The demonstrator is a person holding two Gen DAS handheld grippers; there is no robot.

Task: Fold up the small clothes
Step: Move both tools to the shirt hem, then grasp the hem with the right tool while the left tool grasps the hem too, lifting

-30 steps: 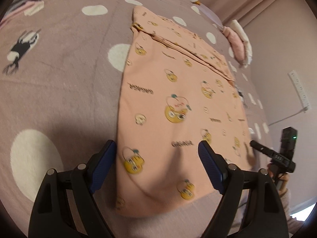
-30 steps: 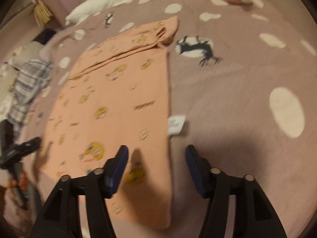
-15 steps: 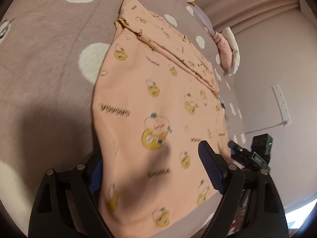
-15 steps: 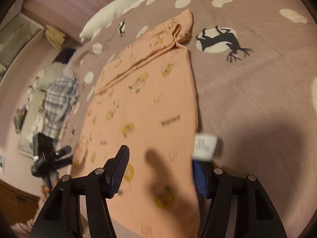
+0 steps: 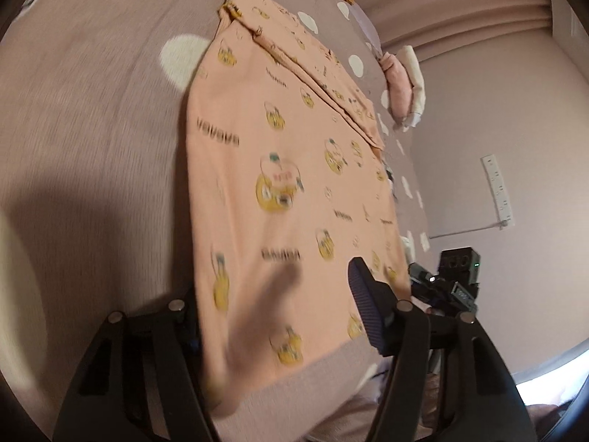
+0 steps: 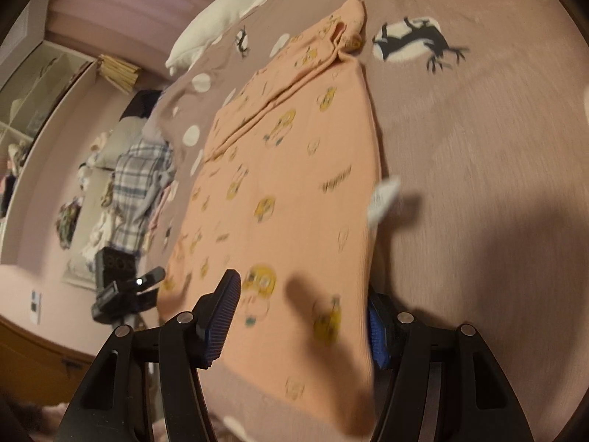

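Note:
A peach garment [image 5: 291, 169] with yellow cartoon prints lies flat on the mauve spotted bedspread [image 5: 92, 129], its far end folded over. It also shows in the right wrist view [image 6: 294, 191], with a white tag [image 6: 383, 199] at its right edge. My left gripper [image 5: 272, 313] is open, its jaws straddling the garment's near left corner; the left finger is hidden under the cloth edge. My right gripper [image 6: 302, 313] is open, straddling the near right corner, with the cloth edge lying over its right finger.
A camera on a tripod [image 5: 456, 280] stands by the bed's near edge and also shows in the right wrist view [image 6: 117, 287]. Folded pink and white clothes [image 5: 405, 88] lie at the far right. A plaid garment [image 6: 140, 184] and a white goose toy [image 6: 221, 18] lie further off.
Both grippers have dropped lower and moved forward onto the garment's near corners. The cloth edges now lie between the open jaws.

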